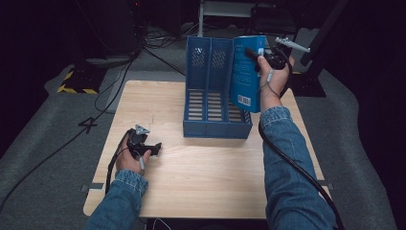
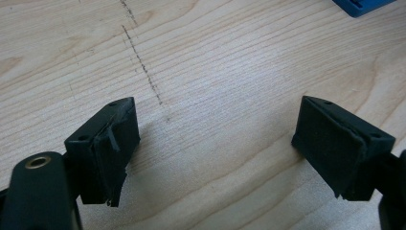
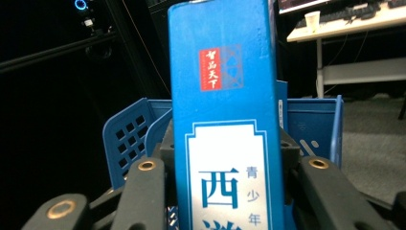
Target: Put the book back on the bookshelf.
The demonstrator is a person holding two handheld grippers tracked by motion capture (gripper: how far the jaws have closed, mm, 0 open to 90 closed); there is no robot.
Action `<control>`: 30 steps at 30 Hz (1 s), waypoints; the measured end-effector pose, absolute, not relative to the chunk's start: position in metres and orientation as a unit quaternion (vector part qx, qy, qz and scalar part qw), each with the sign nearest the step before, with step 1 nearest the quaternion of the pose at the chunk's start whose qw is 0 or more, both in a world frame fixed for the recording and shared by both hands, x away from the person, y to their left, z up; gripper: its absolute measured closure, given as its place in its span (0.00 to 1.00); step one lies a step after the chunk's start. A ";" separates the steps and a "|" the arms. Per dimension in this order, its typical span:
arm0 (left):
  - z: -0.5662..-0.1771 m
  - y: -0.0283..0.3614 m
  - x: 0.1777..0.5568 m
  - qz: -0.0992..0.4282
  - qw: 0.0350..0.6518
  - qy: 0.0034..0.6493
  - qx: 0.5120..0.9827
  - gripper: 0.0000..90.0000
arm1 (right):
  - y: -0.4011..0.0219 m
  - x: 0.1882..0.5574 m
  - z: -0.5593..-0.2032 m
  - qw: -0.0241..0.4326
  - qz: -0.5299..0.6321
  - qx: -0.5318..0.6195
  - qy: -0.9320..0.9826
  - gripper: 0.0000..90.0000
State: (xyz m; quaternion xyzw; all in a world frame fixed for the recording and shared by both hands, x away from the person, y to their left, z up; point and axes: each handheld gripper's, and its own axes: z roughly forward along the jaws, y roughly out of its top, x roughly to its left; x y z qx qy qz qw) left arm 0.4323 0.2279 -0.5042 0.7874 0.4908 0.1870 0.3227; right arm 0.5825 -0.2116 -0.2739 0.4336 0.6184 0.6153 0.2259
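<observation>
Our right gripper (image 1: 252, 51) clamps a blue book (image 1: 248, 72) upright over the right compartment of the blue file rack (image 1: 210, 103). Our left gripper (image 2: 215, 143) rests wide apart on the wooden table (image 1: 210, 172).

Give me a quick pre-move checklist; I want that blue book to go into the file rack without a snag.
1. Right gripper shut on the blue book: ok.
2. Book upright in the grip: ok.
3. Book over the blue file rack's rightmost slot: ok.
4. Slot beneath the book free: cannot tell, the book hides it.
5. Left gripper open, over bare table, apart from the rack: ok.
</observation>
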 end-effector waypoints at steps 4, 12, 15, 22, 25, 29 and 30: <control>-0.504 0.228 0.432 0.187 0.323 0.491 0.787 0.18 | -0.206 0.581 -0.275 0.233 0.612 0.432 0.620 0.67; -0.504 0.228 0.432 0.186 0.323 0.492 0.787 0.18 | -0.197 0.577 -0.290 0.251 0.596 0.428 0.631 0.66; -0.504 0.228 0.433 0.185 0.323 0.491 0.788 0.18 | -0.194 0.577 -0.296 0.255 0.584 0.431 0.638 0.66; -0.504 0.227 0.432 0.186 0.323 0.490 0.788 0.18 | -0.188 0.576 -0.306 0.269 0.560 0.432 0.654 0.65; -0.504 0.227 0.432 0.187 0.323 0.490 0.788 0.18 | -0.186 0.577 -0.313 0.272 0.547 0.437 0.661 0.65; -0.504 0.227 0.432 0.188 0.324 0.490 0.787 0.18 | -0.188 0.577 -0.331 0.257 0.549 0.453 0.654 0.65; -0.504 0.227 0.432 0.188 0.324 0.489 0.787 0.18 | -0.188 0.577 -0.331 0.257 0.549 0.453 0.654 0.65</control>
